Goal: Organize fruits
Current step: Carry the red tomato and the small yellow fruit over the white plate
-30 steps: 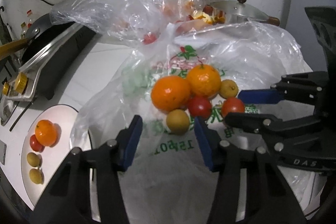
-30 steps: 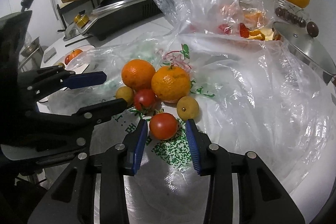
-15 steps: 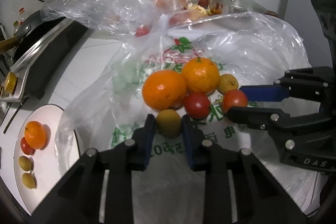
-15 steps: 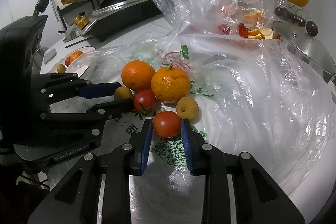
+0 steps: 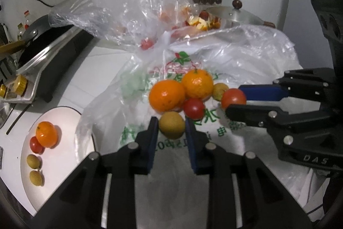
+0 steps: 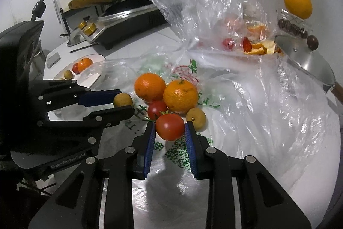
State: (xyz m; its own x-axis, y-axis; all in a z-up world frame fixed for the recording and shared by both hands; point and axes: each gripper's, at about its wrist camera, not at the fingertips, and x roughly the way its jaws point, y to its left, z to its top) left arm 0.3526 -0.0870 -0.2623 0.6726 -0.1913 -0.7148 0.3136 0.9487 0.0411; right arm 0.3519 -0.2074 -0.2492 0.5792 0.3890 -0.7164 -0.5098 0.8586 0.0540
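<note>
Left wrist view: the printed plastic bag (image 5: 214,70) fills mid-frame, two oranges (image 5: 167,95) at centre. Below them, the left claw (image 5: 171,128) grips a small yellow-brown fruit (image 5: 172,127). At right, the right claw (image 6: 170,130) clenches a tomato (image 6: 170,126).

White table (image 5: 103,70) under my jaws carries: crumpled clear plastic bag with green print (image 5: 246,65), round white plate (image 5: 62,160), black induction cooker (image 5: 55,59), steel pot lid (image 6: 308,63).
</note>
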